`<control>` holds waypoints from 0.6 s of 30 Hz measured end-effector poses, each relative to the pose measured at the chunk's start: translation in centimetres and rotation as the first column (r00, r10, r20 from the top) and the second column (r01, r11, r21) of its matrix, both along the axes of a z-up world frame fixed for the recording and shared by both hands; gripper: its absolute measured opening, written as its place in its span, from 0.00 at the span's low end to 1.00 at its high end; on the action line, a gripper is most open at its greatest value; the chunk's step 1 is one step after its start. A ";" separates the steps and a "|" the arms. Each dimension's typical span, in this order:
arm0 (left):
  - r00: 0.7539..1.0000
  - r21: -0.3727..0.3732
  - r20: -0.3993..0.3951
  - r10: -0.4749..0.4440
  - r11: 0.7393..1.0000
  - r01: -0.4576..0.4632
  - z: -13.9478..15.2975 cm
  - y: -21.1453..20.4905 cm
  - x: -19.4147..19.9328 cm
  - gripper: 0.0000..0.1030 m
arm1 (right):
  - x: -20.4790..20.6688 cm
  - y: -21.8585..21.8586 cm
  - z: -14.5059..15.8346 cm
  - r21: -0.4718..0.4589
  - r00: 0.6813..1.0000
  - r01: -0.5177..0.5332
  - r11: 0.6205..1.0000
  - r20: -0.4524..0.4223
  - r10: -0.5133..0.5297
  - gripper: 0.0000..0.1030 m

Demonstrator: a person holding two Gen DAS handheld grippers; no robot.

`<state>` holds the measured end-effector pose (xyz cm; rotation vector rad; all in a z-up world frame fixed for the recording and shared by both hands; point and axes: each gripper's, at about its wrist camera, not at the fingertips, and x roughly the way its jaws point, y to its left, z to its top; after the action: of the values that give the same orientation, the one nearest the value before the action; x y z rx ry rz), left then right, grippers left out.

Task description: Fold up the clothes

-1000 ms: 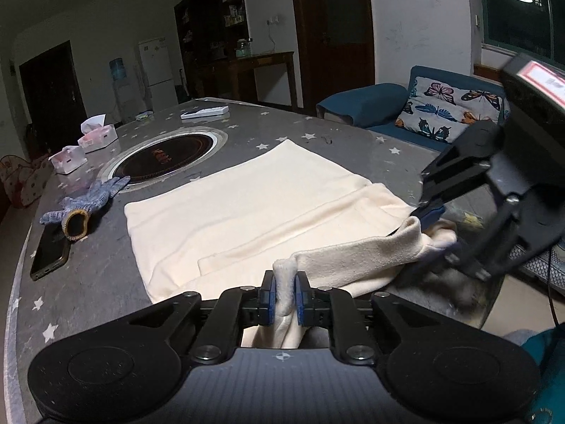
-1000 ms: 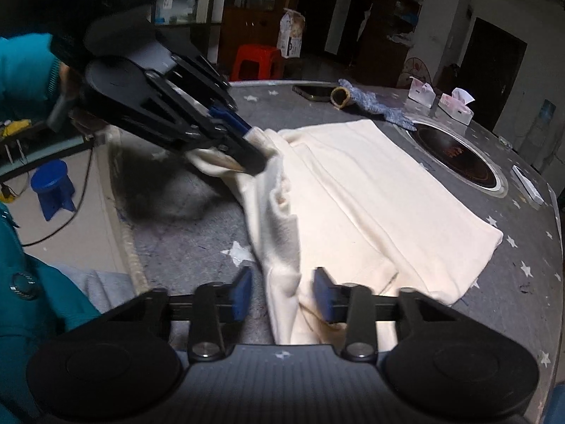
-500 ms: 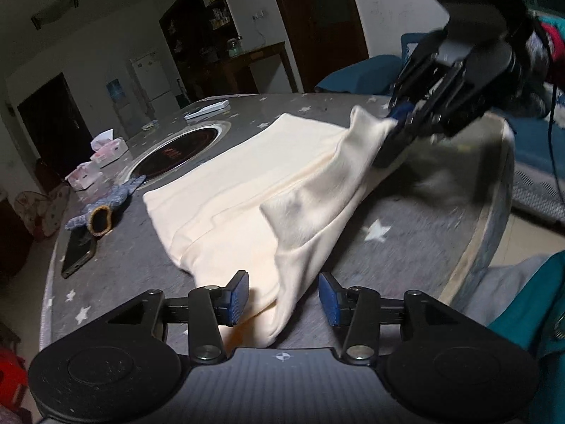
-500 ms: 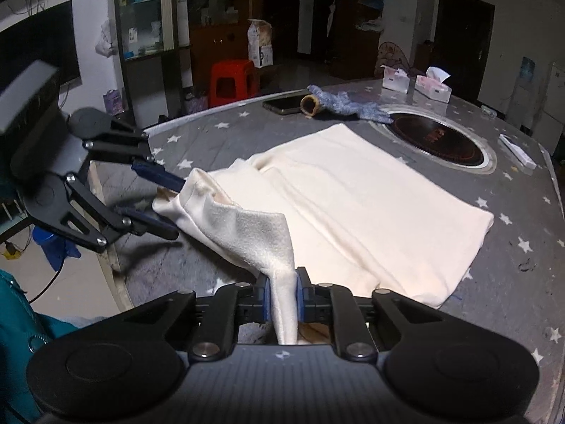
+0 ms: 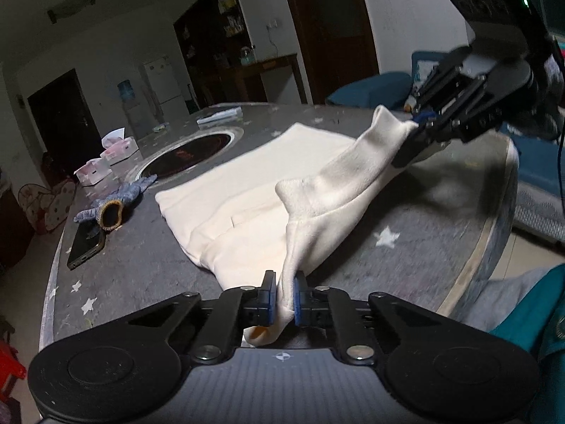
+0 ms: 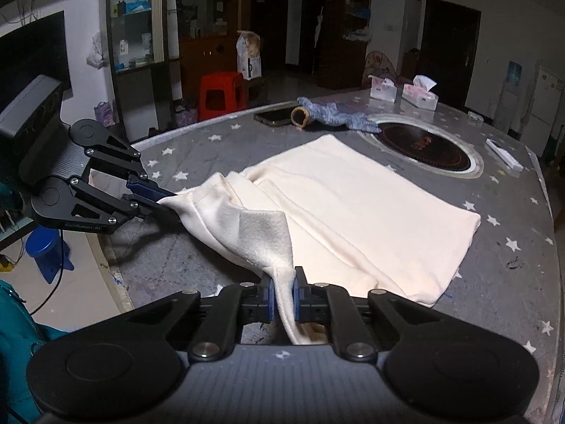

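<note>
Looking like a home at night, a living and dining room. Showing a big round table (image 6: 512,282) with stars on it, a blue sofa (image 5: 370,88), a white fridge (image 5: 164,83), tissue boxes (image 6: 420,96), a red stool (image 6: 222,93) and tall shelves (image 6: 141,17) full of small things.

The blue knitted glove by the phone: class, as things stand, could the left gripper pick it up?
Probably not yet. The left gripper is closing on the cream garment, so its jaws are occupied. The glove itself lies uncovered on the table beyond.
</note>
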<state>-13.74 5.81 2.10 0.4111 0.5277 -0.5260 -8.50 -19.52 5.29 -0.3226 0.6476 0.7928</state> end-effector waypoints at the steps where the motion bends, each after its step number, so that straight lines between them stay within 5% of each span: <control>1: 1.000 -0.009 0.003 -0.001 1.000 0.001 0.3 0.0 -0.2 0.09 | -0.3 -0.1 0.2 0.006 1.000 0.002 1.000 0.006 -0.002 0.08; 18: 0.995 -0.146 0.101 -0.020 0.989 0.035 7.5 0.5 -6.4 0.07 | -7.5 -2.4 6.8 0.042 0.994 -0.078 0.996 0.085 0.074 0.07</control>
<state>-20.13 6.31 9.63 0.3019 0.3845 -0.5645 -16.02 -21.95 12.07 -0.3394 0.5411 0.8614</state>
